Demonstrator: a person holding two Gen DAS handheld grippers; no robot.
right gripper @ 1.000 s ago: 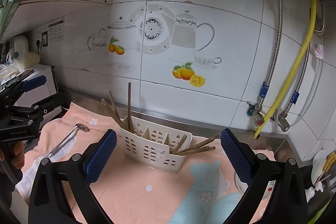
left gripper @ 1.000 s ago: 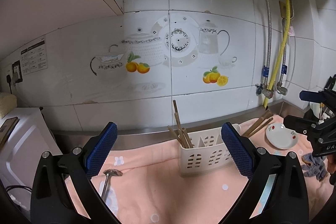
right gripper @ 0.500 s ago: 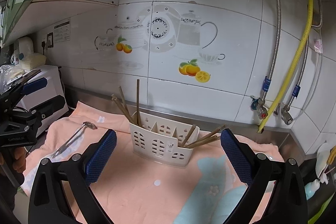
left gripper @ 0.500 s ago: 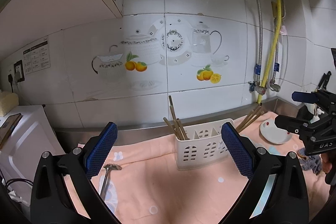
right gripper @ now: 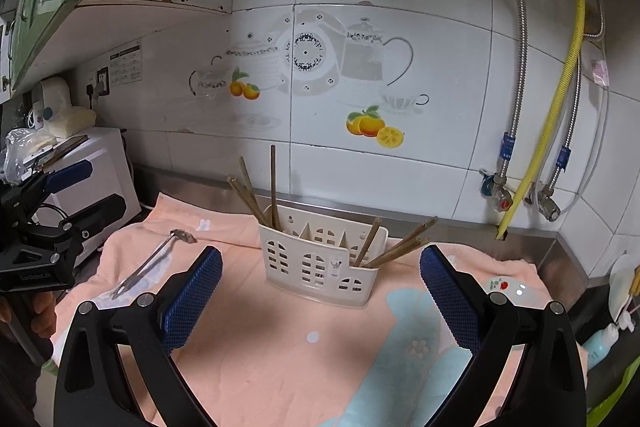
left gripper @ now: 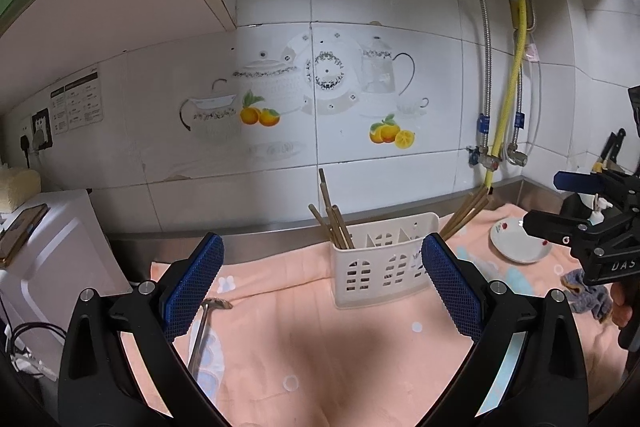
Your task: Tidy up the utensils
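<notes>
A white slotted utensil caddy (left gripper: 382, 261) (right gripper: 320, 259) stands on a peach towel (left gripper: 304, 339) (right gripper: 280, 347). Wooden chopsticks stand in its left compartment (left gripper: 334, 219) (right gripper: 256, 195) and lean out of its right one (left gripper: 468, 209) (right gripper: 396, 245). A metal spoon (left gripper: 202, 331) (right gripper: 154, 261) lies on the towel at the left. My left gripper (left gripper: 320, 287) is open and empty, back from the caddy; it also shows in the right wrist view (right gripper: 60, 199). My right gripper (right gripper: 318, 291) is open and empty in front of the caddy, and shows in the left wrist view (left gripper: 560, 201).
A small white dish (left gripper: 518, 241) and a blue-grey rag (left gripper: 588, 293) lie at the towel's right end. A white appliance (left gripper: 44, 259) stands at the left. Yellow and steel hoses (right gripper: 548, 131) run down the tiled wall at the right.
Both grippers have drawn back and risen a little, so the caddy sits lower and farther in both views. Both stay open. Nothing on the towel has moved.
</notes>
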